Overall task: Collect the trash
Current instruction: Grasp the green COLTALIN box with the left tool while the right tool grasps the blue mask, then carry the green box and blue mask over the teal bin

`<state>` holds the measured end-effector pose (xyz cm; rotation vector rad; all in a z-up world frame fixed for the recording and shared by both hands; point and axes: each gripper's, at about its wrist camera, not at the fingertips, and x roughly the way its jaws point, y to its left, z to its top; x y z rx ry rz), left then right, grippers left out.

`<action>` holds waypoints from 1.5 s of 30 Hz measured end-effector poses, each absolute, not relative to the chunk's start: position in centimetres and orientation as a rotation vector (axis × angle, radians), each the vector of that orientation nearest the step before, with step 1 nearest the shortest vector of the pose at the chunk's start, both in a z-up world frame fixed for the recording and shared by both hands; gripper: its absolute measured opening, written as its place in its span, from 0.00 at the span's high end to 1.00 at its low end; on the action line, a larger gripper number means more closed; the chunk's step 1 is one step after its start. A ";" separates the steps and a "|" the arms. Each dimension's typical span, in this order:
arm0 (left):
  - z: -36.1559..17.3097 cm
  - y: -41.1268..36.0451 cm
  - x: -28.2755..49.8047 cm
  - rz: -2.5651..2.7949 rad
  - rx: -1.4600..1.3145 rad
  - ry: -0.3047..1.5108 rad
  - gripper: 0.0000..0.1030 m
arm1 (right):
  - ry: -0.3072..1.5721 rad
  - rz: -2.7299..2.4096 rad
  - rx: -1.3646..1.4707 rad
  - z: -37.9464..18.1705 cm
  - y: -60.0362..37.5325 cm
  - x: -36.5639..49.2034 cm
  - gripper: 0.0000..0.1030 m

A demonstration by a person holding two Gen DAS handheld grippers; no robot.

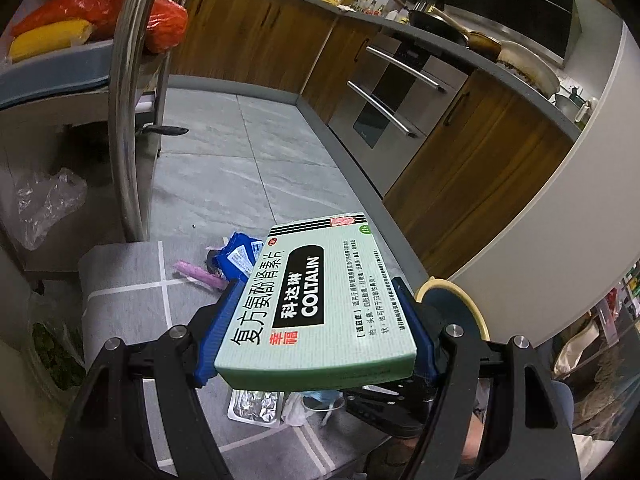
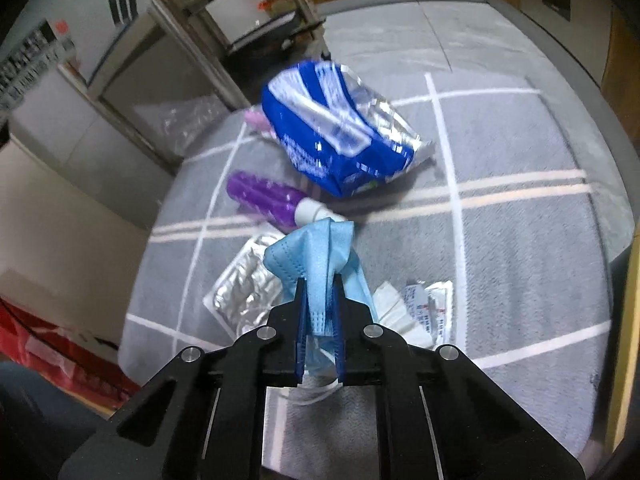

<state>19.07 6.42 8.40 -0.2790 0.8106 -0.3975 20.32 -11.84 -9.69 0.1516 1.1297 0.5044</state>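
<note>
Left tongs (image 1: 316, 320) pinching a green box (image 1: 320, 304) by its long sides between blue pads (image 1: 216, 328), held flat and lifted above the grey rug (image 1: 124, 280). Printed face up, "COLTALIN" legible on a black band. Right tongs (image 2: 320, 320) pressed together on a light blue mask (image 2: 316, 264), crumpled, bunched between the fingers, one white ear loop hanging below. On the rug beneath: foil blister pack (image 2: 244, 292) just beside the mask, toward the rug's left edge; purple bottle (image 2: 268, 200) with white cap lying on its side beyond it; blue wrapper (image 2: 336, 136) with silvery torn end farther on, near the rug's far edge; pink stick (image 2: 256, 120) peeking out at the wrapper's far left. White paper packet (image 2: 428, 312) lying flat on the rug just right of the right tongs. Same wrapper (image 1: 240, 256) and stick (image 1: 200, 276) visible past the box in the left view, foil pack (image 1: 256, 404) under the box. Round tan-rimmed object (image 1: 452, 300) partly hidden behind the left tongs, identity unclear. Right view motion-blurred. Rug lying on grey floor tiles (image 1: 248, 152) alongside wooden cabinets (image 1: 256, 32).
</note>
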 end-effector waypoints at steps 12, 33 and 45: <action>8.9 4.1 19.4 -0.420 -0.247 0.800 0.31 | 1.015 0.537 0.351 -4.2 -17.0 19.0 0.88; 7.9 -9.1 19.1 -0.625 -0.161 0.854 0.31 | 0.830 0.262 0.454 0.0 -32.4 12.2 0.88; 5.9 -17.2 18.6 -0.715 -0.079 0.924 0.31 | 0.791 0.130 0.523 -1.1 -37.9 10.0 0.88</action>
